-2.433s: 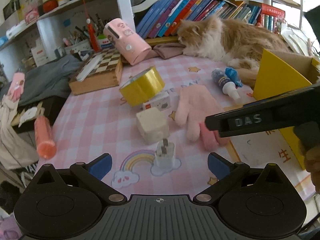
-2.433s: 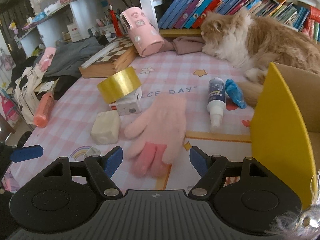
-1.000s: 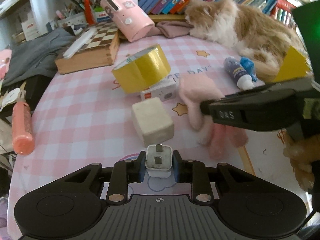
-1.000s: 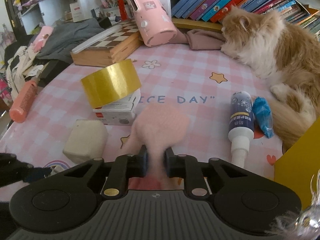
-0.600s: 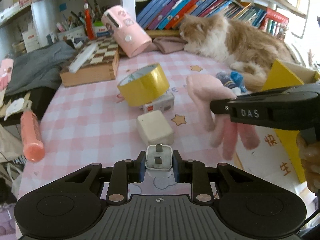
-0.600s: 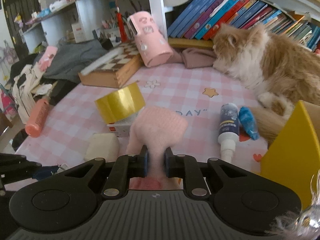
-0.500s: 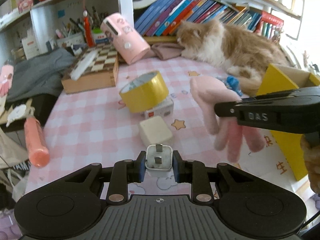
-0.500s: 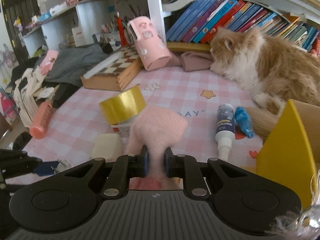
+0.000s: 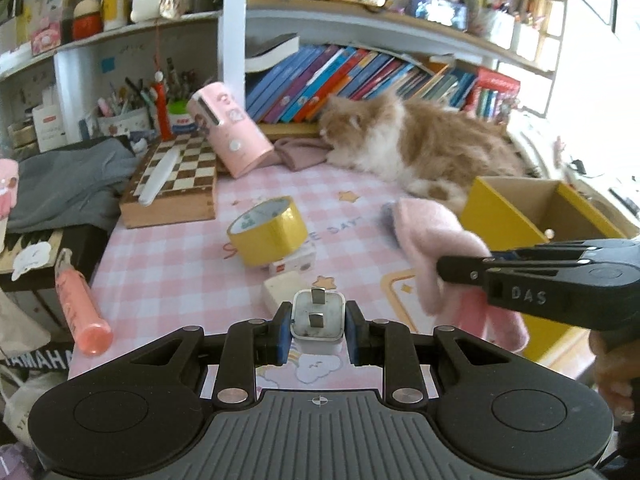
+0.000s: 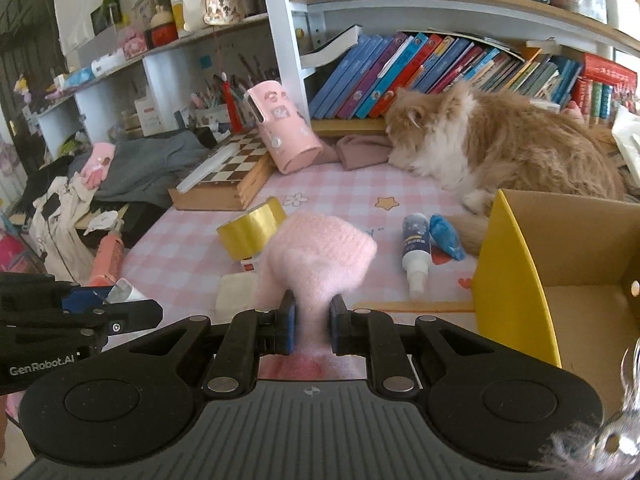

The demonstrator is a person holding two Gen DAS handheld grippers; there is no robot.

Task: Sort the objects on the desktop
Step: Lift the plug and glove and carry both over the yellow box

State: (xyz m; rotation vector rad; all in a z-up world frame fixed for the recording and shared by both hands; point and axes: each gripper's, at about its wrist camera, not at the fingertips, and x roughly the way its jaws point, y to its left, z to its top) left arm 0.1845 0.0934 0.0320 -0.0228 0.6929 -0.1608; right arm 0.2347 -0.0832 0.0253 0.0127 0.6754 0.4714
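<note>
Both grippers have lifted their loads clear of the pink checked tablecloth point(image 9: 168, 264) since a second ago, when the glove and the plug were only just pinched at table height. The cloth and its clutter now sit lower and further off in both views. That suggests both pickups are done and the carry to the yellow box point(image 10: 516, 280) is under way, the box standing open at the table's right edge, near the right gripper.

The right gripper point(image 10: 313, 322) is clamped on the pink glove point(image 10: 320, 252), which bunches up above the pads and hangs off the table. The left gripper point(image 9: 318, 330) is clamped on the white plug point(image 9: 318, 316), prongs pointing up and away, held above the cloth.

Left on the table are the roll of yellow tape point(image 9: 268, 236), propped on a small white carton point(image 9: 294, 262), a cream block point(image 9: 282, 294) and a white bottle point(image 10: 416, 252) beside a blue wrapper point(image 10: 444, 236). The cat point(image 10: 500, 148) lies just behind the box.

In the left view the glove hides the bottle and wrapper. The box's floor is only partly seen, so whether anything lies in it is unclear. The glove's fingers drop behind the right gripper's body, probably dangling free. A hand point(image 9: 616, 372) is cut off at the frame edge.
</note>
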